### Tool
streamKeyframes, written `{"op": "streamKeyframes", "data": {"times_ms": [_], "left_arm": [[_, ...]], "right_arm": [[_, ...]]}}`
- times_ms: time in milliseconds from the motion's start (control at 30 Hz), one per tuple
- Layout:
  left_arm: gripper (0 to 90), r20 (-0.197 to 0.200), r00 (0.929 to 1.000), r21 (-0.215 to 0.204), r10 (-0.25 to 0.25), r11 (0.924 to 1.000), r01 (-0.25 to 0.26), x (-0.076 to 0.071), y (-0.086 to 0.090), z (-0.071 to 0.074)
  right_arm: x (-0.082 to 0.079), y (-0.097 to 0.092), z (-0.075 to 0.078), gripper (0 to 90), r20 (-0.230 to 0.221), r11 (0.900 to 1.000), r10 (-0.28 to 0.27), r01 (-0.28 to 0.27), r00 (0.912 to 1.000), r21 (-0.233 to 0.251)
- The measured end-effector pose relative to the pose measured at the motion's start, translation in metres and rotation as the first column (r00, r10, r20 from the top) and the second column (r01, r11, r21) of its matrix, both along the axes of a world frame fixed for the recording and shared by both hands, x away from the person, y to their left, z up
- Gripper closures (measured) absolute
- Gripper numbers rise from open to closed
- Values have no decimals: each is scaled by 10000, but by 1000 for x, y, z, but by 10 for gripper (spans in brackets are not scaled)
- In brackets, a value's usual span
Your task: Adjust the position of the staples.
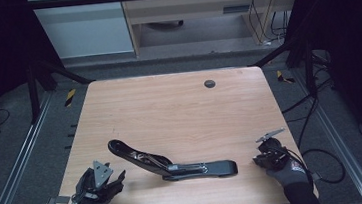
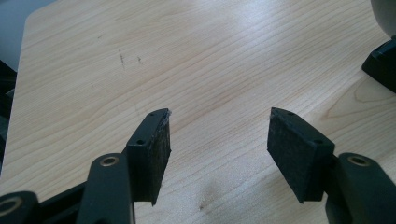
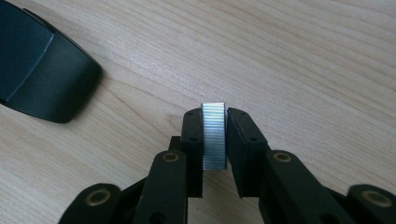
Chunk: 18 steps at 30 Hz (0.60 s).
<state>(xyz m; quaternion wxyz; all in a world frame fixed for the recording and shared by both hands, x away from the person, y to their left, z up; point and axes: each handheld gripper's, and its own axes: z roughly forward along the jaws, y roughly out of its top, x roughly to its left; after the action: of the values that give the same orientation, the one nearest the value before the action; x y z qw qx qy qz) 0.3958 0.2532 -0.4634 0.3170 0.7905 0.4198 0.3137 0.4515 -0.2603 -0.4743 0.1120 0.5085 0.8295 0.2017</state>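
Observation:
A black stapler (image 1: 175, 165) lies swung open on the wooden table (image 1: 169, 108), near its front edge, with its metal staple channel showing. Its rounded end (image 3: 42, 74) shows at the upper left of the right gripper view. At the stapler's right, my right gripper (image 1: 256, 162) (image 3: 215, 116) is shut on a silvery strip of staples (image 3: 214, 140), held upright between the pads just above the table top. To the stapler's left, my left gripper (image 1: 117, 182) (image 2: 217, 140) stands open over bare wood with nothing between its pads. A black corner of the stapler (image 2: 383, 65) shows at the right edge of the left gripper view.
A small dark round cap (image 1: 210, 83) is set in the table near its far edge. Metal rails and cables (image 1: 316, 114) run along the floor on both sides of the table. Gloved hands hold both grippers at the front corners.

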Motion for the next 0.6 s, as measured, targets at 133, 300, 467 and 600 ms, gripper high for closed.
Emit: {"op": "streamKeyframes", "data": {"times_ms": [133,300,467,600], "left_arm": [[389,7,10000,-6,7,10000,-7,0,0,0],[389,-12,10000,5,2,10000,-2,0,0,0],[389,-46,10000,30,-5,10000,6,0,0,0],[389,-57,10000,39,-5,10000,5,0,0,0]], "right_arm": [[-1,0,2,776,112,10000,66,-65,9999,-43],[-4,1,8,777,437,9990,421,-428,9982,142],[-8,3,14,777,1190,9927,1152,-1187,9862,226],[-11,9,20,777,1543,9855,1567,-1647,9755,407]]}}
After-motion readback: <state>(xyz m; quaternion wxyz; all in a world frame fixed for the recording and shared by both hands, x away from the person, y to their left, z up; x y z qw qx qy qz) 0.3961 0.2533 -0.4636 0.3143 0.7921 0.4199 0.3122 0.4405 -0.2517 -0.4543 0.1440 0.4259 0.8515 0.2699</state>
